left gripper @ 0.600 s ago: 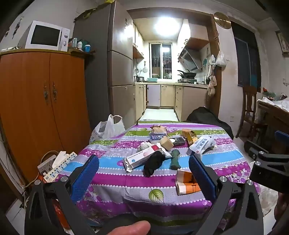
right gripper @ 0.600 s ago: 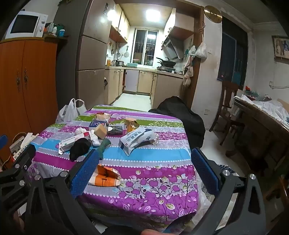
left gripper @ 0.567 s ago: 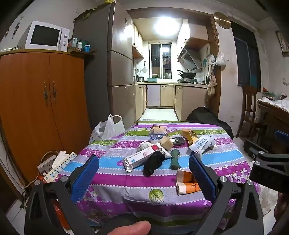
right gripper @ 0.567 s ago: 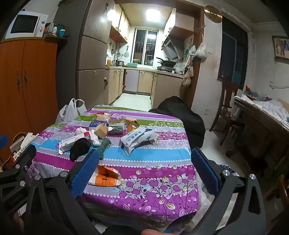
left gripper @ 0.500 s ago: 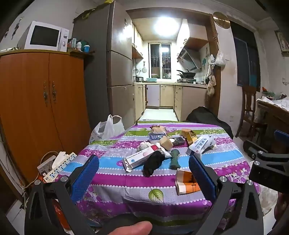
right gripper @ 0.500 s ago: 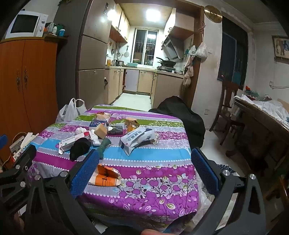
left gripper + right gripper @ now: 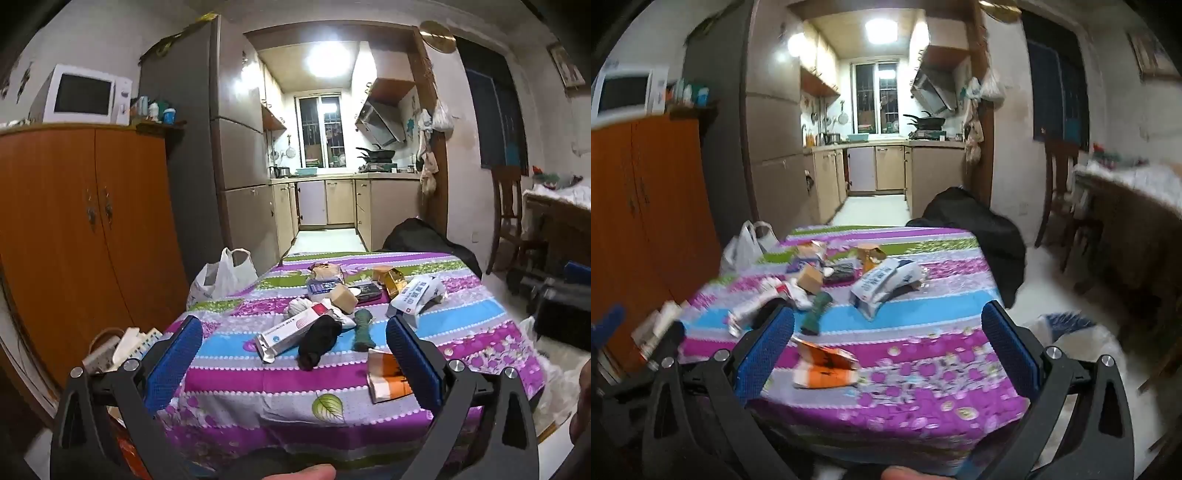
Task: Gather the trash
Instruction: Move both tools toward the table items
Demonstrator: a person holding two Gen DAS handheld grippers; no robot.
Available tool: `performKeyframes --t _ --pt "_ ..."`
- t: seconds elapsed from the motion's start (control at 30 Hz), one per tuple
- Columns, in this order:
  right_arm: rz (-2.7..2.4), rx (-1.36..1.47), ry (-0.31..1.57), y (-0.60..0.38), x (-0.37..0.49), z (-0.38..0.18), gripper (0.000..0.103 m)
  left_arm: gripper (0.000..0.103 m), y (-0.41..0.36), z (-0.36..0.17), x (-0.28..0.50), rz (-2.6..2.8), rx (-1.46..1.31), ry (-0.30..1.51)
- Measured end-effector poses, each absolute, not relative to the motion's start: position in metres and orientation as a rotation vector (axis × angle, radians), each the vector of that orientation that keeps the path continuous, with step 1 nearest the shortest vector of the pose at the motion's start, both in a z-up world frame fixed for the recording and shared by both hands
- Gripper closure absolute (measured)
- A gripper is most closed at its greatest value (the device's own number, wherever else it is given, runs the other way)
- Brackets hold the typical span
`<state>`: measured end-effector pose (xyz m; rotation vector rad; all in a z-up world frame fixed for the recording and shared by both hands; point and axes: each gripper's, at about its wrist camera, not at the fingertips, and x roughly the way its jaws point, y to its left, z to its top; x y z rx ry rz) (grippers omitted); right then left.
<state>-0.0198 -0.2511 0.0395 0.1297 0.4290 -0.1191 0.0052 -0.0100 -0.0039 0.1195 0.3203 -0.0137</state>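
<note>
Litter lies on a table (image 7: 258, 391) with a striped floral cloth. An orange-and-white wrapper (image 7: 386, 376) (image 7: 825, 367) rests nearest the front edge. Behind it are a long white-and-red box (image 7: 291, 332), a black sock-like bundle (image 7: 319, 341), a green bundle (image 7: 364, 328) (image 7: 816, 308), a white-and-blue bag (image 7: 415, 293) (image 7: 886, 282) and small cartons (image 7: 345, 295). My left gripper (image 7: 293, 363) hangs open above the near edge, nothing between its blue pads. My right gripper (image 7: 886, 354) is open too, over the front right part of the table, with the wrapper just below its left finger (image 7: 764, 354).
A white plastic bag (image 7: 225, 275) (image 7: 746, 245) hangs at the table's far left corner. A wooden cupboard (image 7: 74, 240) stands on the left, with power strips (image 7: 122, 347) below it. A black bag (image 7: 975, 225) lies beyond the table, chairs (image 7: 1060, 192) to the right, kitchen behind.
The right gripper has swung and its view is now blurred; the table has shifted left and closer in it. The left gripper has barely moved.
</note>
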Motion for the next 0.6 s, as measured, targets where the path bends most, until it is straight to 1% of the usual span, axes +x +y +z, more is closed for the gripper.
performKeyframes --t 0.17,0.33,0.47,0.6 --pt "-0.121 0.196 0.44 -0.254 -0.016 0.034 0.005 0.005 -0.01 -0.01 0.01 -0.093 0.134 0.366" --pt "-0.134 0.194 0.441 -0.248 -0.015 0.023 0.005 0.005 -0.004 -0.016 0.016 -0.132 0.139 0.39" --pt "-0.141 0.189 0.411 -0.242 -0.016 0.02 0.005 0.005 0.005 -0.016 0.017 -0.133 0.063 0.366" --pt "-0.158 0.162 0.376 -0.235 -0.016 0.018 0.005 0.005 0.01 -0.015 0.021 -0.132 0.054 0.357"
